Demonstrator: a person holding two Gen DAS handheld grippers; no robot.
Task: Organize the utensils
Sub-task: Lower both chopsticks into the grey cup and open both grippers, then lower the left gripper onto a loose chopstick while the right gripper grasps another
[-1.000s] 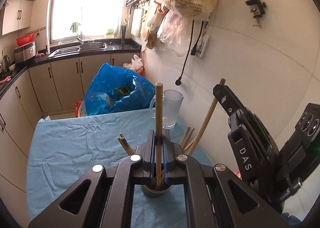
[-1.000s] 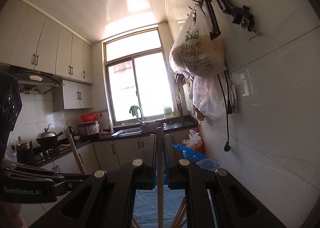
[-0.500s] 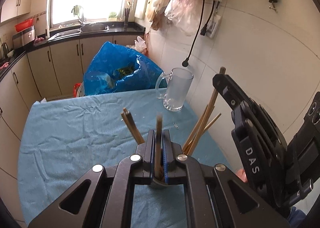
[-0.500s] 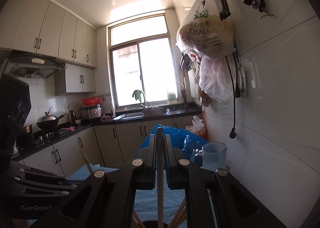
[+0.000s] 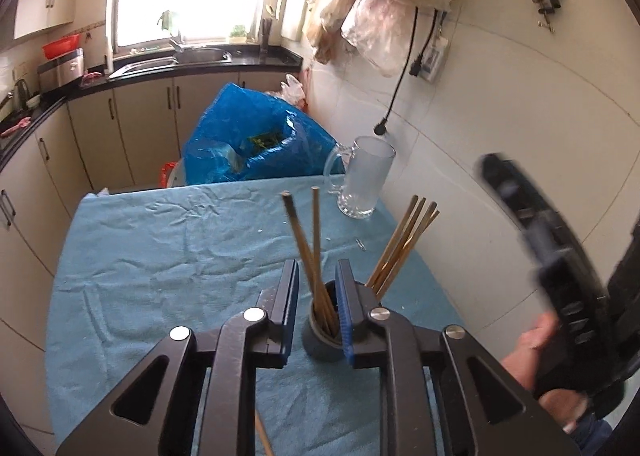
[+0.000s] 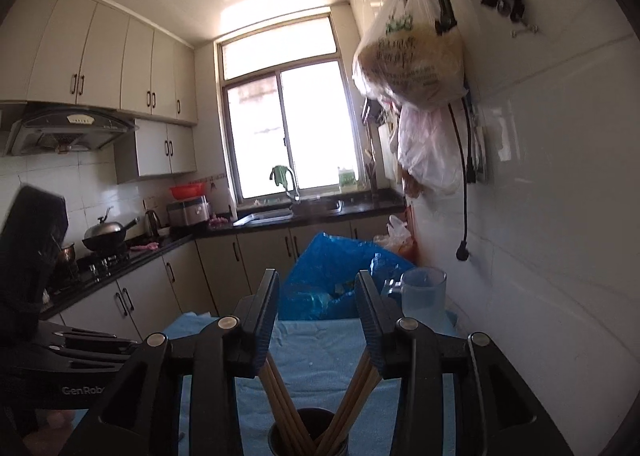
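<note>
Now at the release step: chopsticks (image 5: pixel 316 240) dropped into the dark holder cup (image 5: pixel 320 340), standing near the table's (image 5: pixel 160 256) right edge, toward its near end. Left gripper (image 5: pixel 318 292) opening, jaws parted just a little either side of the two leaning sticks, pads not pressing them. Right gripper (image 6: pixel 316 320) opening too, jaws fairly wide, nothing pinched; sticks fanned below in the cup (image 6: pixel 308 436). Glass mug (image 5: pixel 366 183) at the far right corner, well apart. One more stick (image 5: pixel 262 434) lying at the near edge, partly hidden. Next, probably: lift both clear straight up without snagging stick tips, then fetch the stray one.
</note>
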